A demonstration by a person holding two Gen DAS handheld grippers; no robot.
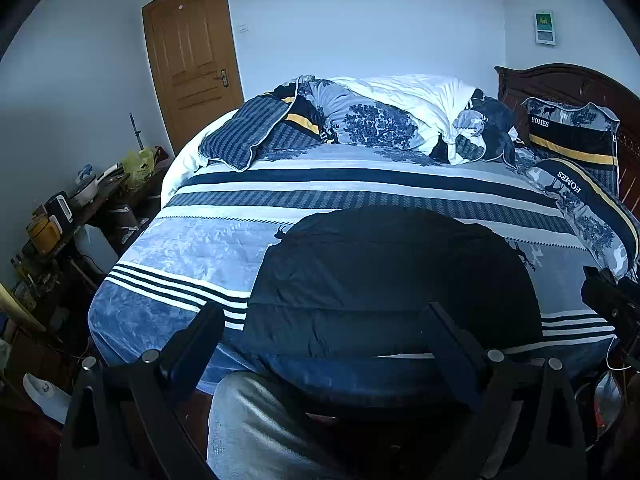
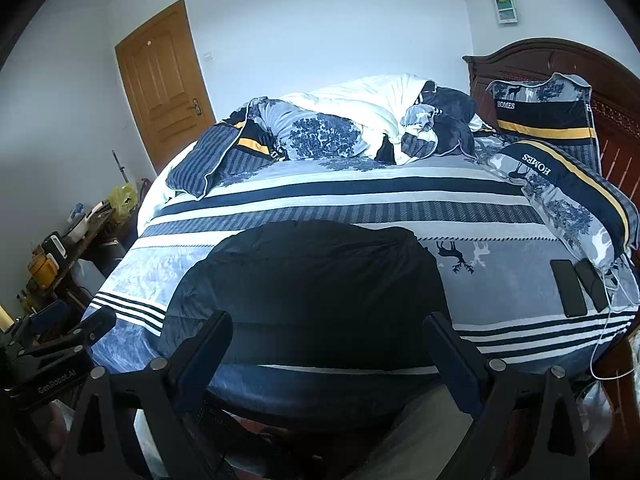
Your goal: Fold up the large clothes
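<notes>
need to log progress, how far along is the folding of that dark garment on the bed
Done: the dark garment lies as a compact rectangle on the bed, so it looks at least partly folded. In hand: nothing; the left gripper and right gripper are both open, empty. Left: any final folds; I cannot tell whether more are needed.

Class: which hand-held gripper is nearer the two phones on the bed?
Right. The phones lie just beyond the right hand-held gripper, off to its right; the left hand-held gripper is across the dark garment.
</notes>
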